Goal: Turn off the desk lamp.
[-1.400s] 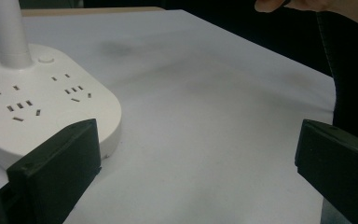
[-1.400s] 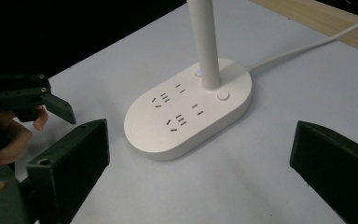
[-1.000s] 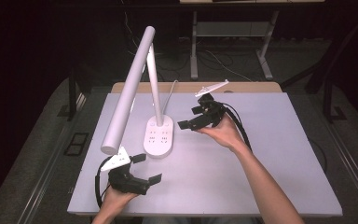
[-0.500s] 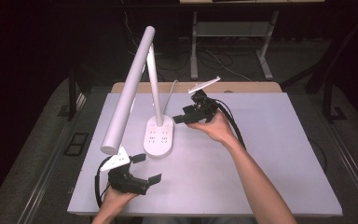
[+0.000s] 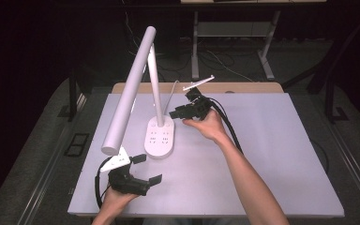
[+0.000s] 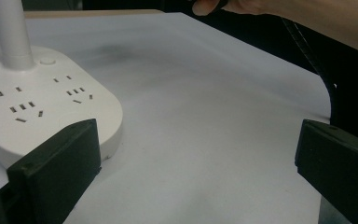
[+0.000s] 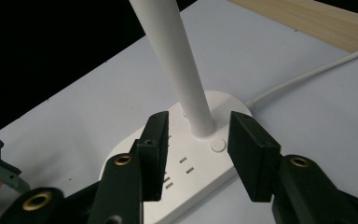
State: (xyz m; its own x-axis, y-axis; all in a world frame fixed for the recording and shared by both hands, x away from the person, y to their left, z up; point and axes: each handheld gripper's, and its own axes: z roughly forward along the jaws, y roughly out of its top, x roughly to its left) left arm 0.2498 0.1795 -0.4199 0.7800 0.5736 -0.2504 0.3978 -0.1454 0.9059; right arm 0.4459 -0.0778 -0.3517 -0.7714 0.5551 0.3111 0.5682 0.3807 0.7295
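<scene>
1. Lamp base [image 5: 160, 137], white and oval with rows of sockets on its top, is being seen near the middle of the desk [image 5: 272, 154], slightly toward 9 o'clock in the high view.
2. A white stem [image 7: 177, 60] is rising from the base's far end, and a long tubular lamp head [image 5: 129, 91] is slanting down from its top toward 7 o'clock, ending above the left gripper.
3. A white cord [image 7: 317, 67] is being led away from the base toward 1 o'clock in the right gripper view, reaching the wooden strip [image 5: 243, 87] along the desk's far edge.
4. The right gripper [image 7: 196, 156] is being held at 3 o'clock of the stem, just above the base's far end; its fingers [image 7: 254, 154] have just been closing, yet they are standing apart on either side of the stem's foot without pressing on it.
5. A small round button [image 7: 218, 145] is being seen on the base between those fingers.
6. The left gripper [image 5: 145, 168] is being held at 6 o'clock of the base, near the desk's front edge, with its fingers [image 6: 58, 172] spread wide and nothing between them.
7. In the left gripper view, the base's near corner is lying just beside the left finger.
</scene>
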